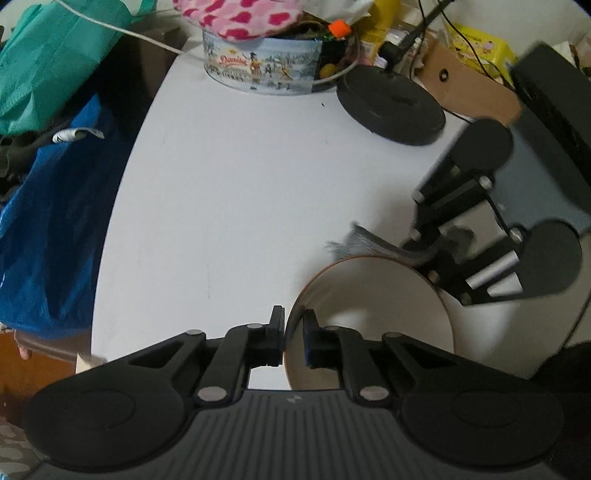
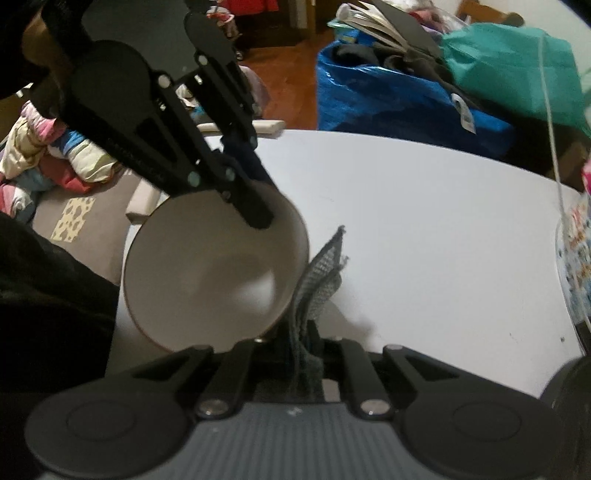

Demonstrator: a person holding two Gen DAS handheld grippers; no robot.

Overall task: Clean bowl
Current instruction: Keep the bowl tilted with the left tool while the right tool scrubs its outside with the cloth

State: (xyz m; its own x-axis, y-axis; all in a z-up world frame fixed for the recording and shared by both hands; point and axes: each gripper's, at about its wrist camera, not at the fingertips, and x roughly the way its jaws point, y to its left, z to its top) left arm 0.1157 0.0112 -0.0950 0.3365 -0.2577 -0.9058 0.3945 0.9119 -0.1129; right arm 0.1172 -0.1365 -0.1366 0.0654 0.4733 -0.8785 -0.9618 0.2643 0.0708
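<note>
1. Your left tongs [image 1: 294, 338] are clamped on the rim of the bowl [image 1: 373, 317]: one finger sits outside the wall, the other inside.
2. The bowl is tipped up on edge above the white worktop [image 1: 229, 192], its pale inside turned toward the right wrist camera. From there you see the left tongs [image 2: 255, 206] come down from the upper left and bite the bowl [image 2: 207, 273] at its top rim.
3. Your right tongs [image 2: 301, 345] are pinched closed on a grey cloth [image 2: 317, 284]. The cloth rises from between the fingers and lies against the outer right edge of the bowl.
4. In the left wrist view, the right tongs [image 1: 428, 254] reach in from the right, just behind the far rim of the bowl, with the grey cloth [image 1: 365, 243] fanned out past the rim.
5. Whether the cloth presses on the bowl's wall or only lies beside it, the pictures do not settle; the two overlap at the rim.
6. At the far end of the worktop stands a round cookie tin [image 1: 266, 68] with a pink patterned cloth [image 1: 240, 16] on top, and a black round base [image 1: 391, 107] sits to its right.
7. Off the left edge of the worktop a blue bag [image 1: 48, 229] and a green bag [image 1: 55, 55] are heaped together.
</note>
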